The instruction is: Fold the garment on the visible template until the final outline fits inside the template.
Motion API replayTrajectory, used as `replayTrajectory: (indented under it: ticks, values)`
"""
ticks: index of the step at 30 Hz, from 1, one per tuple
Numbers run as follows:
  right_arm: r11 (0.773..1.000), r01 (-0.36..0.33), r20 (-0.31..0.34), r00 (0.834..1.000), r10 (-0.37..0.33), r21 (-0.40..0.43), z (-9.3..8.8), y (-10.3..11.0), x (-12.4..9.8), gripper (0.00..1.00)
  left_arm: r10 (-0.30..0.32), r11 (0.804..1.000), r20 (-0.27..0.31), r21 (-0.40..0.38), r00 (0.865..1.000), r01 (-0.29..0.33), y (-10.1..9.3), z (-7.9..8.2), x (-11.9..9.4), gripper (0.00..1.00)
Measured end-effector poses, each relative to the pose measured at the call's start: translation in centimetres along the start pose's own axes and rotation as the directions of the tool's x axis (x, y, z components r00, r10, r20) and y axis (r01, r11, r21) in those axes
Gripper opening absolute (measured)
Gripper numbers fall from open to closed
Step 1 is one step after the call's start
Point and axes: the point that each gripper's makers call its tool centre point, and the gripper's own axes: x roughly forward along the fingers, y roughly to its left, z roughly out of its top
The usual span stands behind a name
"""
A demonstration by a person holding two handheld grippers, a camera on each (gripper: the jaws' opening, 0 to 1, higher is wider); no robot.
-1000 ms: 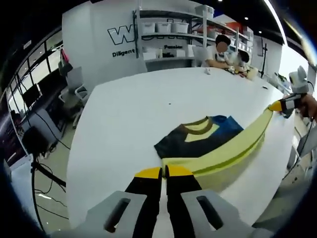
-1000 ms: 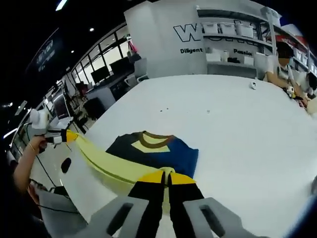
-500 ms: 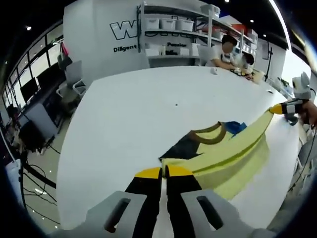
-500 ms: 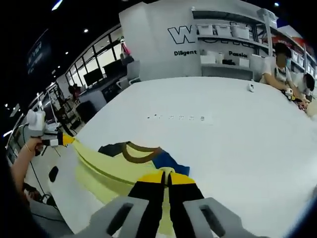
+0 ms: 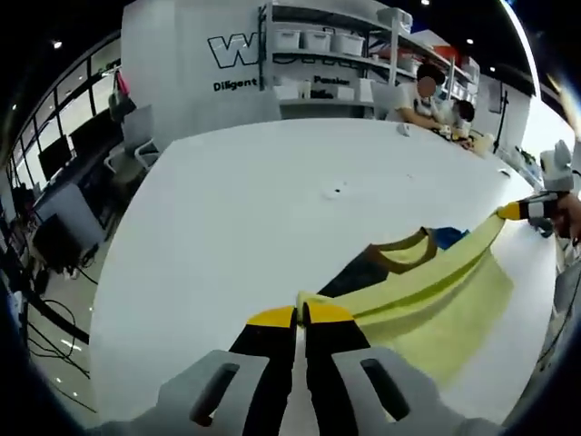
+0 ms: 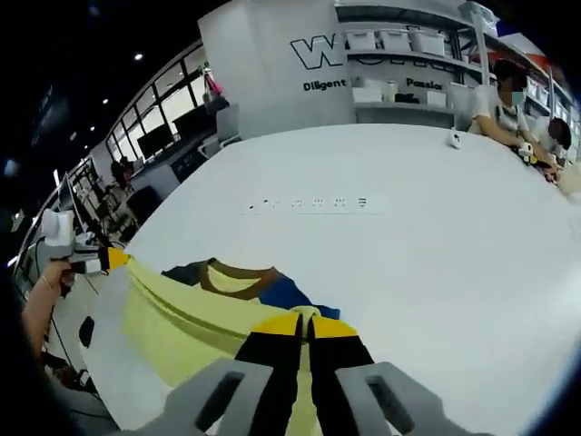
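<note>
Left gripper [image 5: 300, 315] and right gripper [image 6: 306, 324] are each pinching a corner of the garment [image 5: 427, 291], holding its yellow hem taut above the table [image 5: 236, 209] (collar end lying flat). Risk: uneven pull is skewing the fold, or a corner is slipping out.

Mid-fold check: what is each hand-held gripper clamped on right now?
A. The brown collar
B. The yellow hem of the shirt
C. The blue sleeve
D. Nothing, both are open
B: both the left hand-held gripper and right hand-held gripper pinch the yellow hem, stretched between them above the table.
</note>
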Motion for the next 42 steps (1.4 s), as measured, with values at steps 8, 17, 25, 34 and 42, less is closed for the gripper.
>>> replayTrajectory:
  ticks: [8,17,25,34,42]
  values:
    - [0.997,0.047,-0.045,0.998,-0.045,0.057,-1.3,-1.5,2.3,0.0,0.002,1.0,-0.026,-0.03,1.0,-0.003,0.4,-0.7,2.6,0.02]
    - [0.997,0.056,-0.019,0.998,-0.055,0.049,-0.9,-1.8,4.0,0.0,0.011,0.998,-0.039,-0.056,0.999,-0.013,1.1,-1.4,4.5,0.03]
    - [0.997,0.079,0.05,0.996,-0.078,-0.016,-0.1,-2.6,4.7,0.07,0.038,0.999,0.02,-0.016,0.999,-0.037,1.7,-0.2,5.0,0.08]
    - [0.979,0.043,0.07,0.997,-0.029,-0.199,-0.4,-1.4,3.8,0.35,-0.004,0.994,0.044,0.11,0.999,-0.001,0.9,-0.5,4.0,0.4]
    - [0.925,0.028,-0.03,0.999,-0.043,-0.378,-3.1,-1.4,5.0,0.52,-0.028,0.962,-0.033,0.269,0.999,0.036,-0.3,-3.2,4.2,0.56]
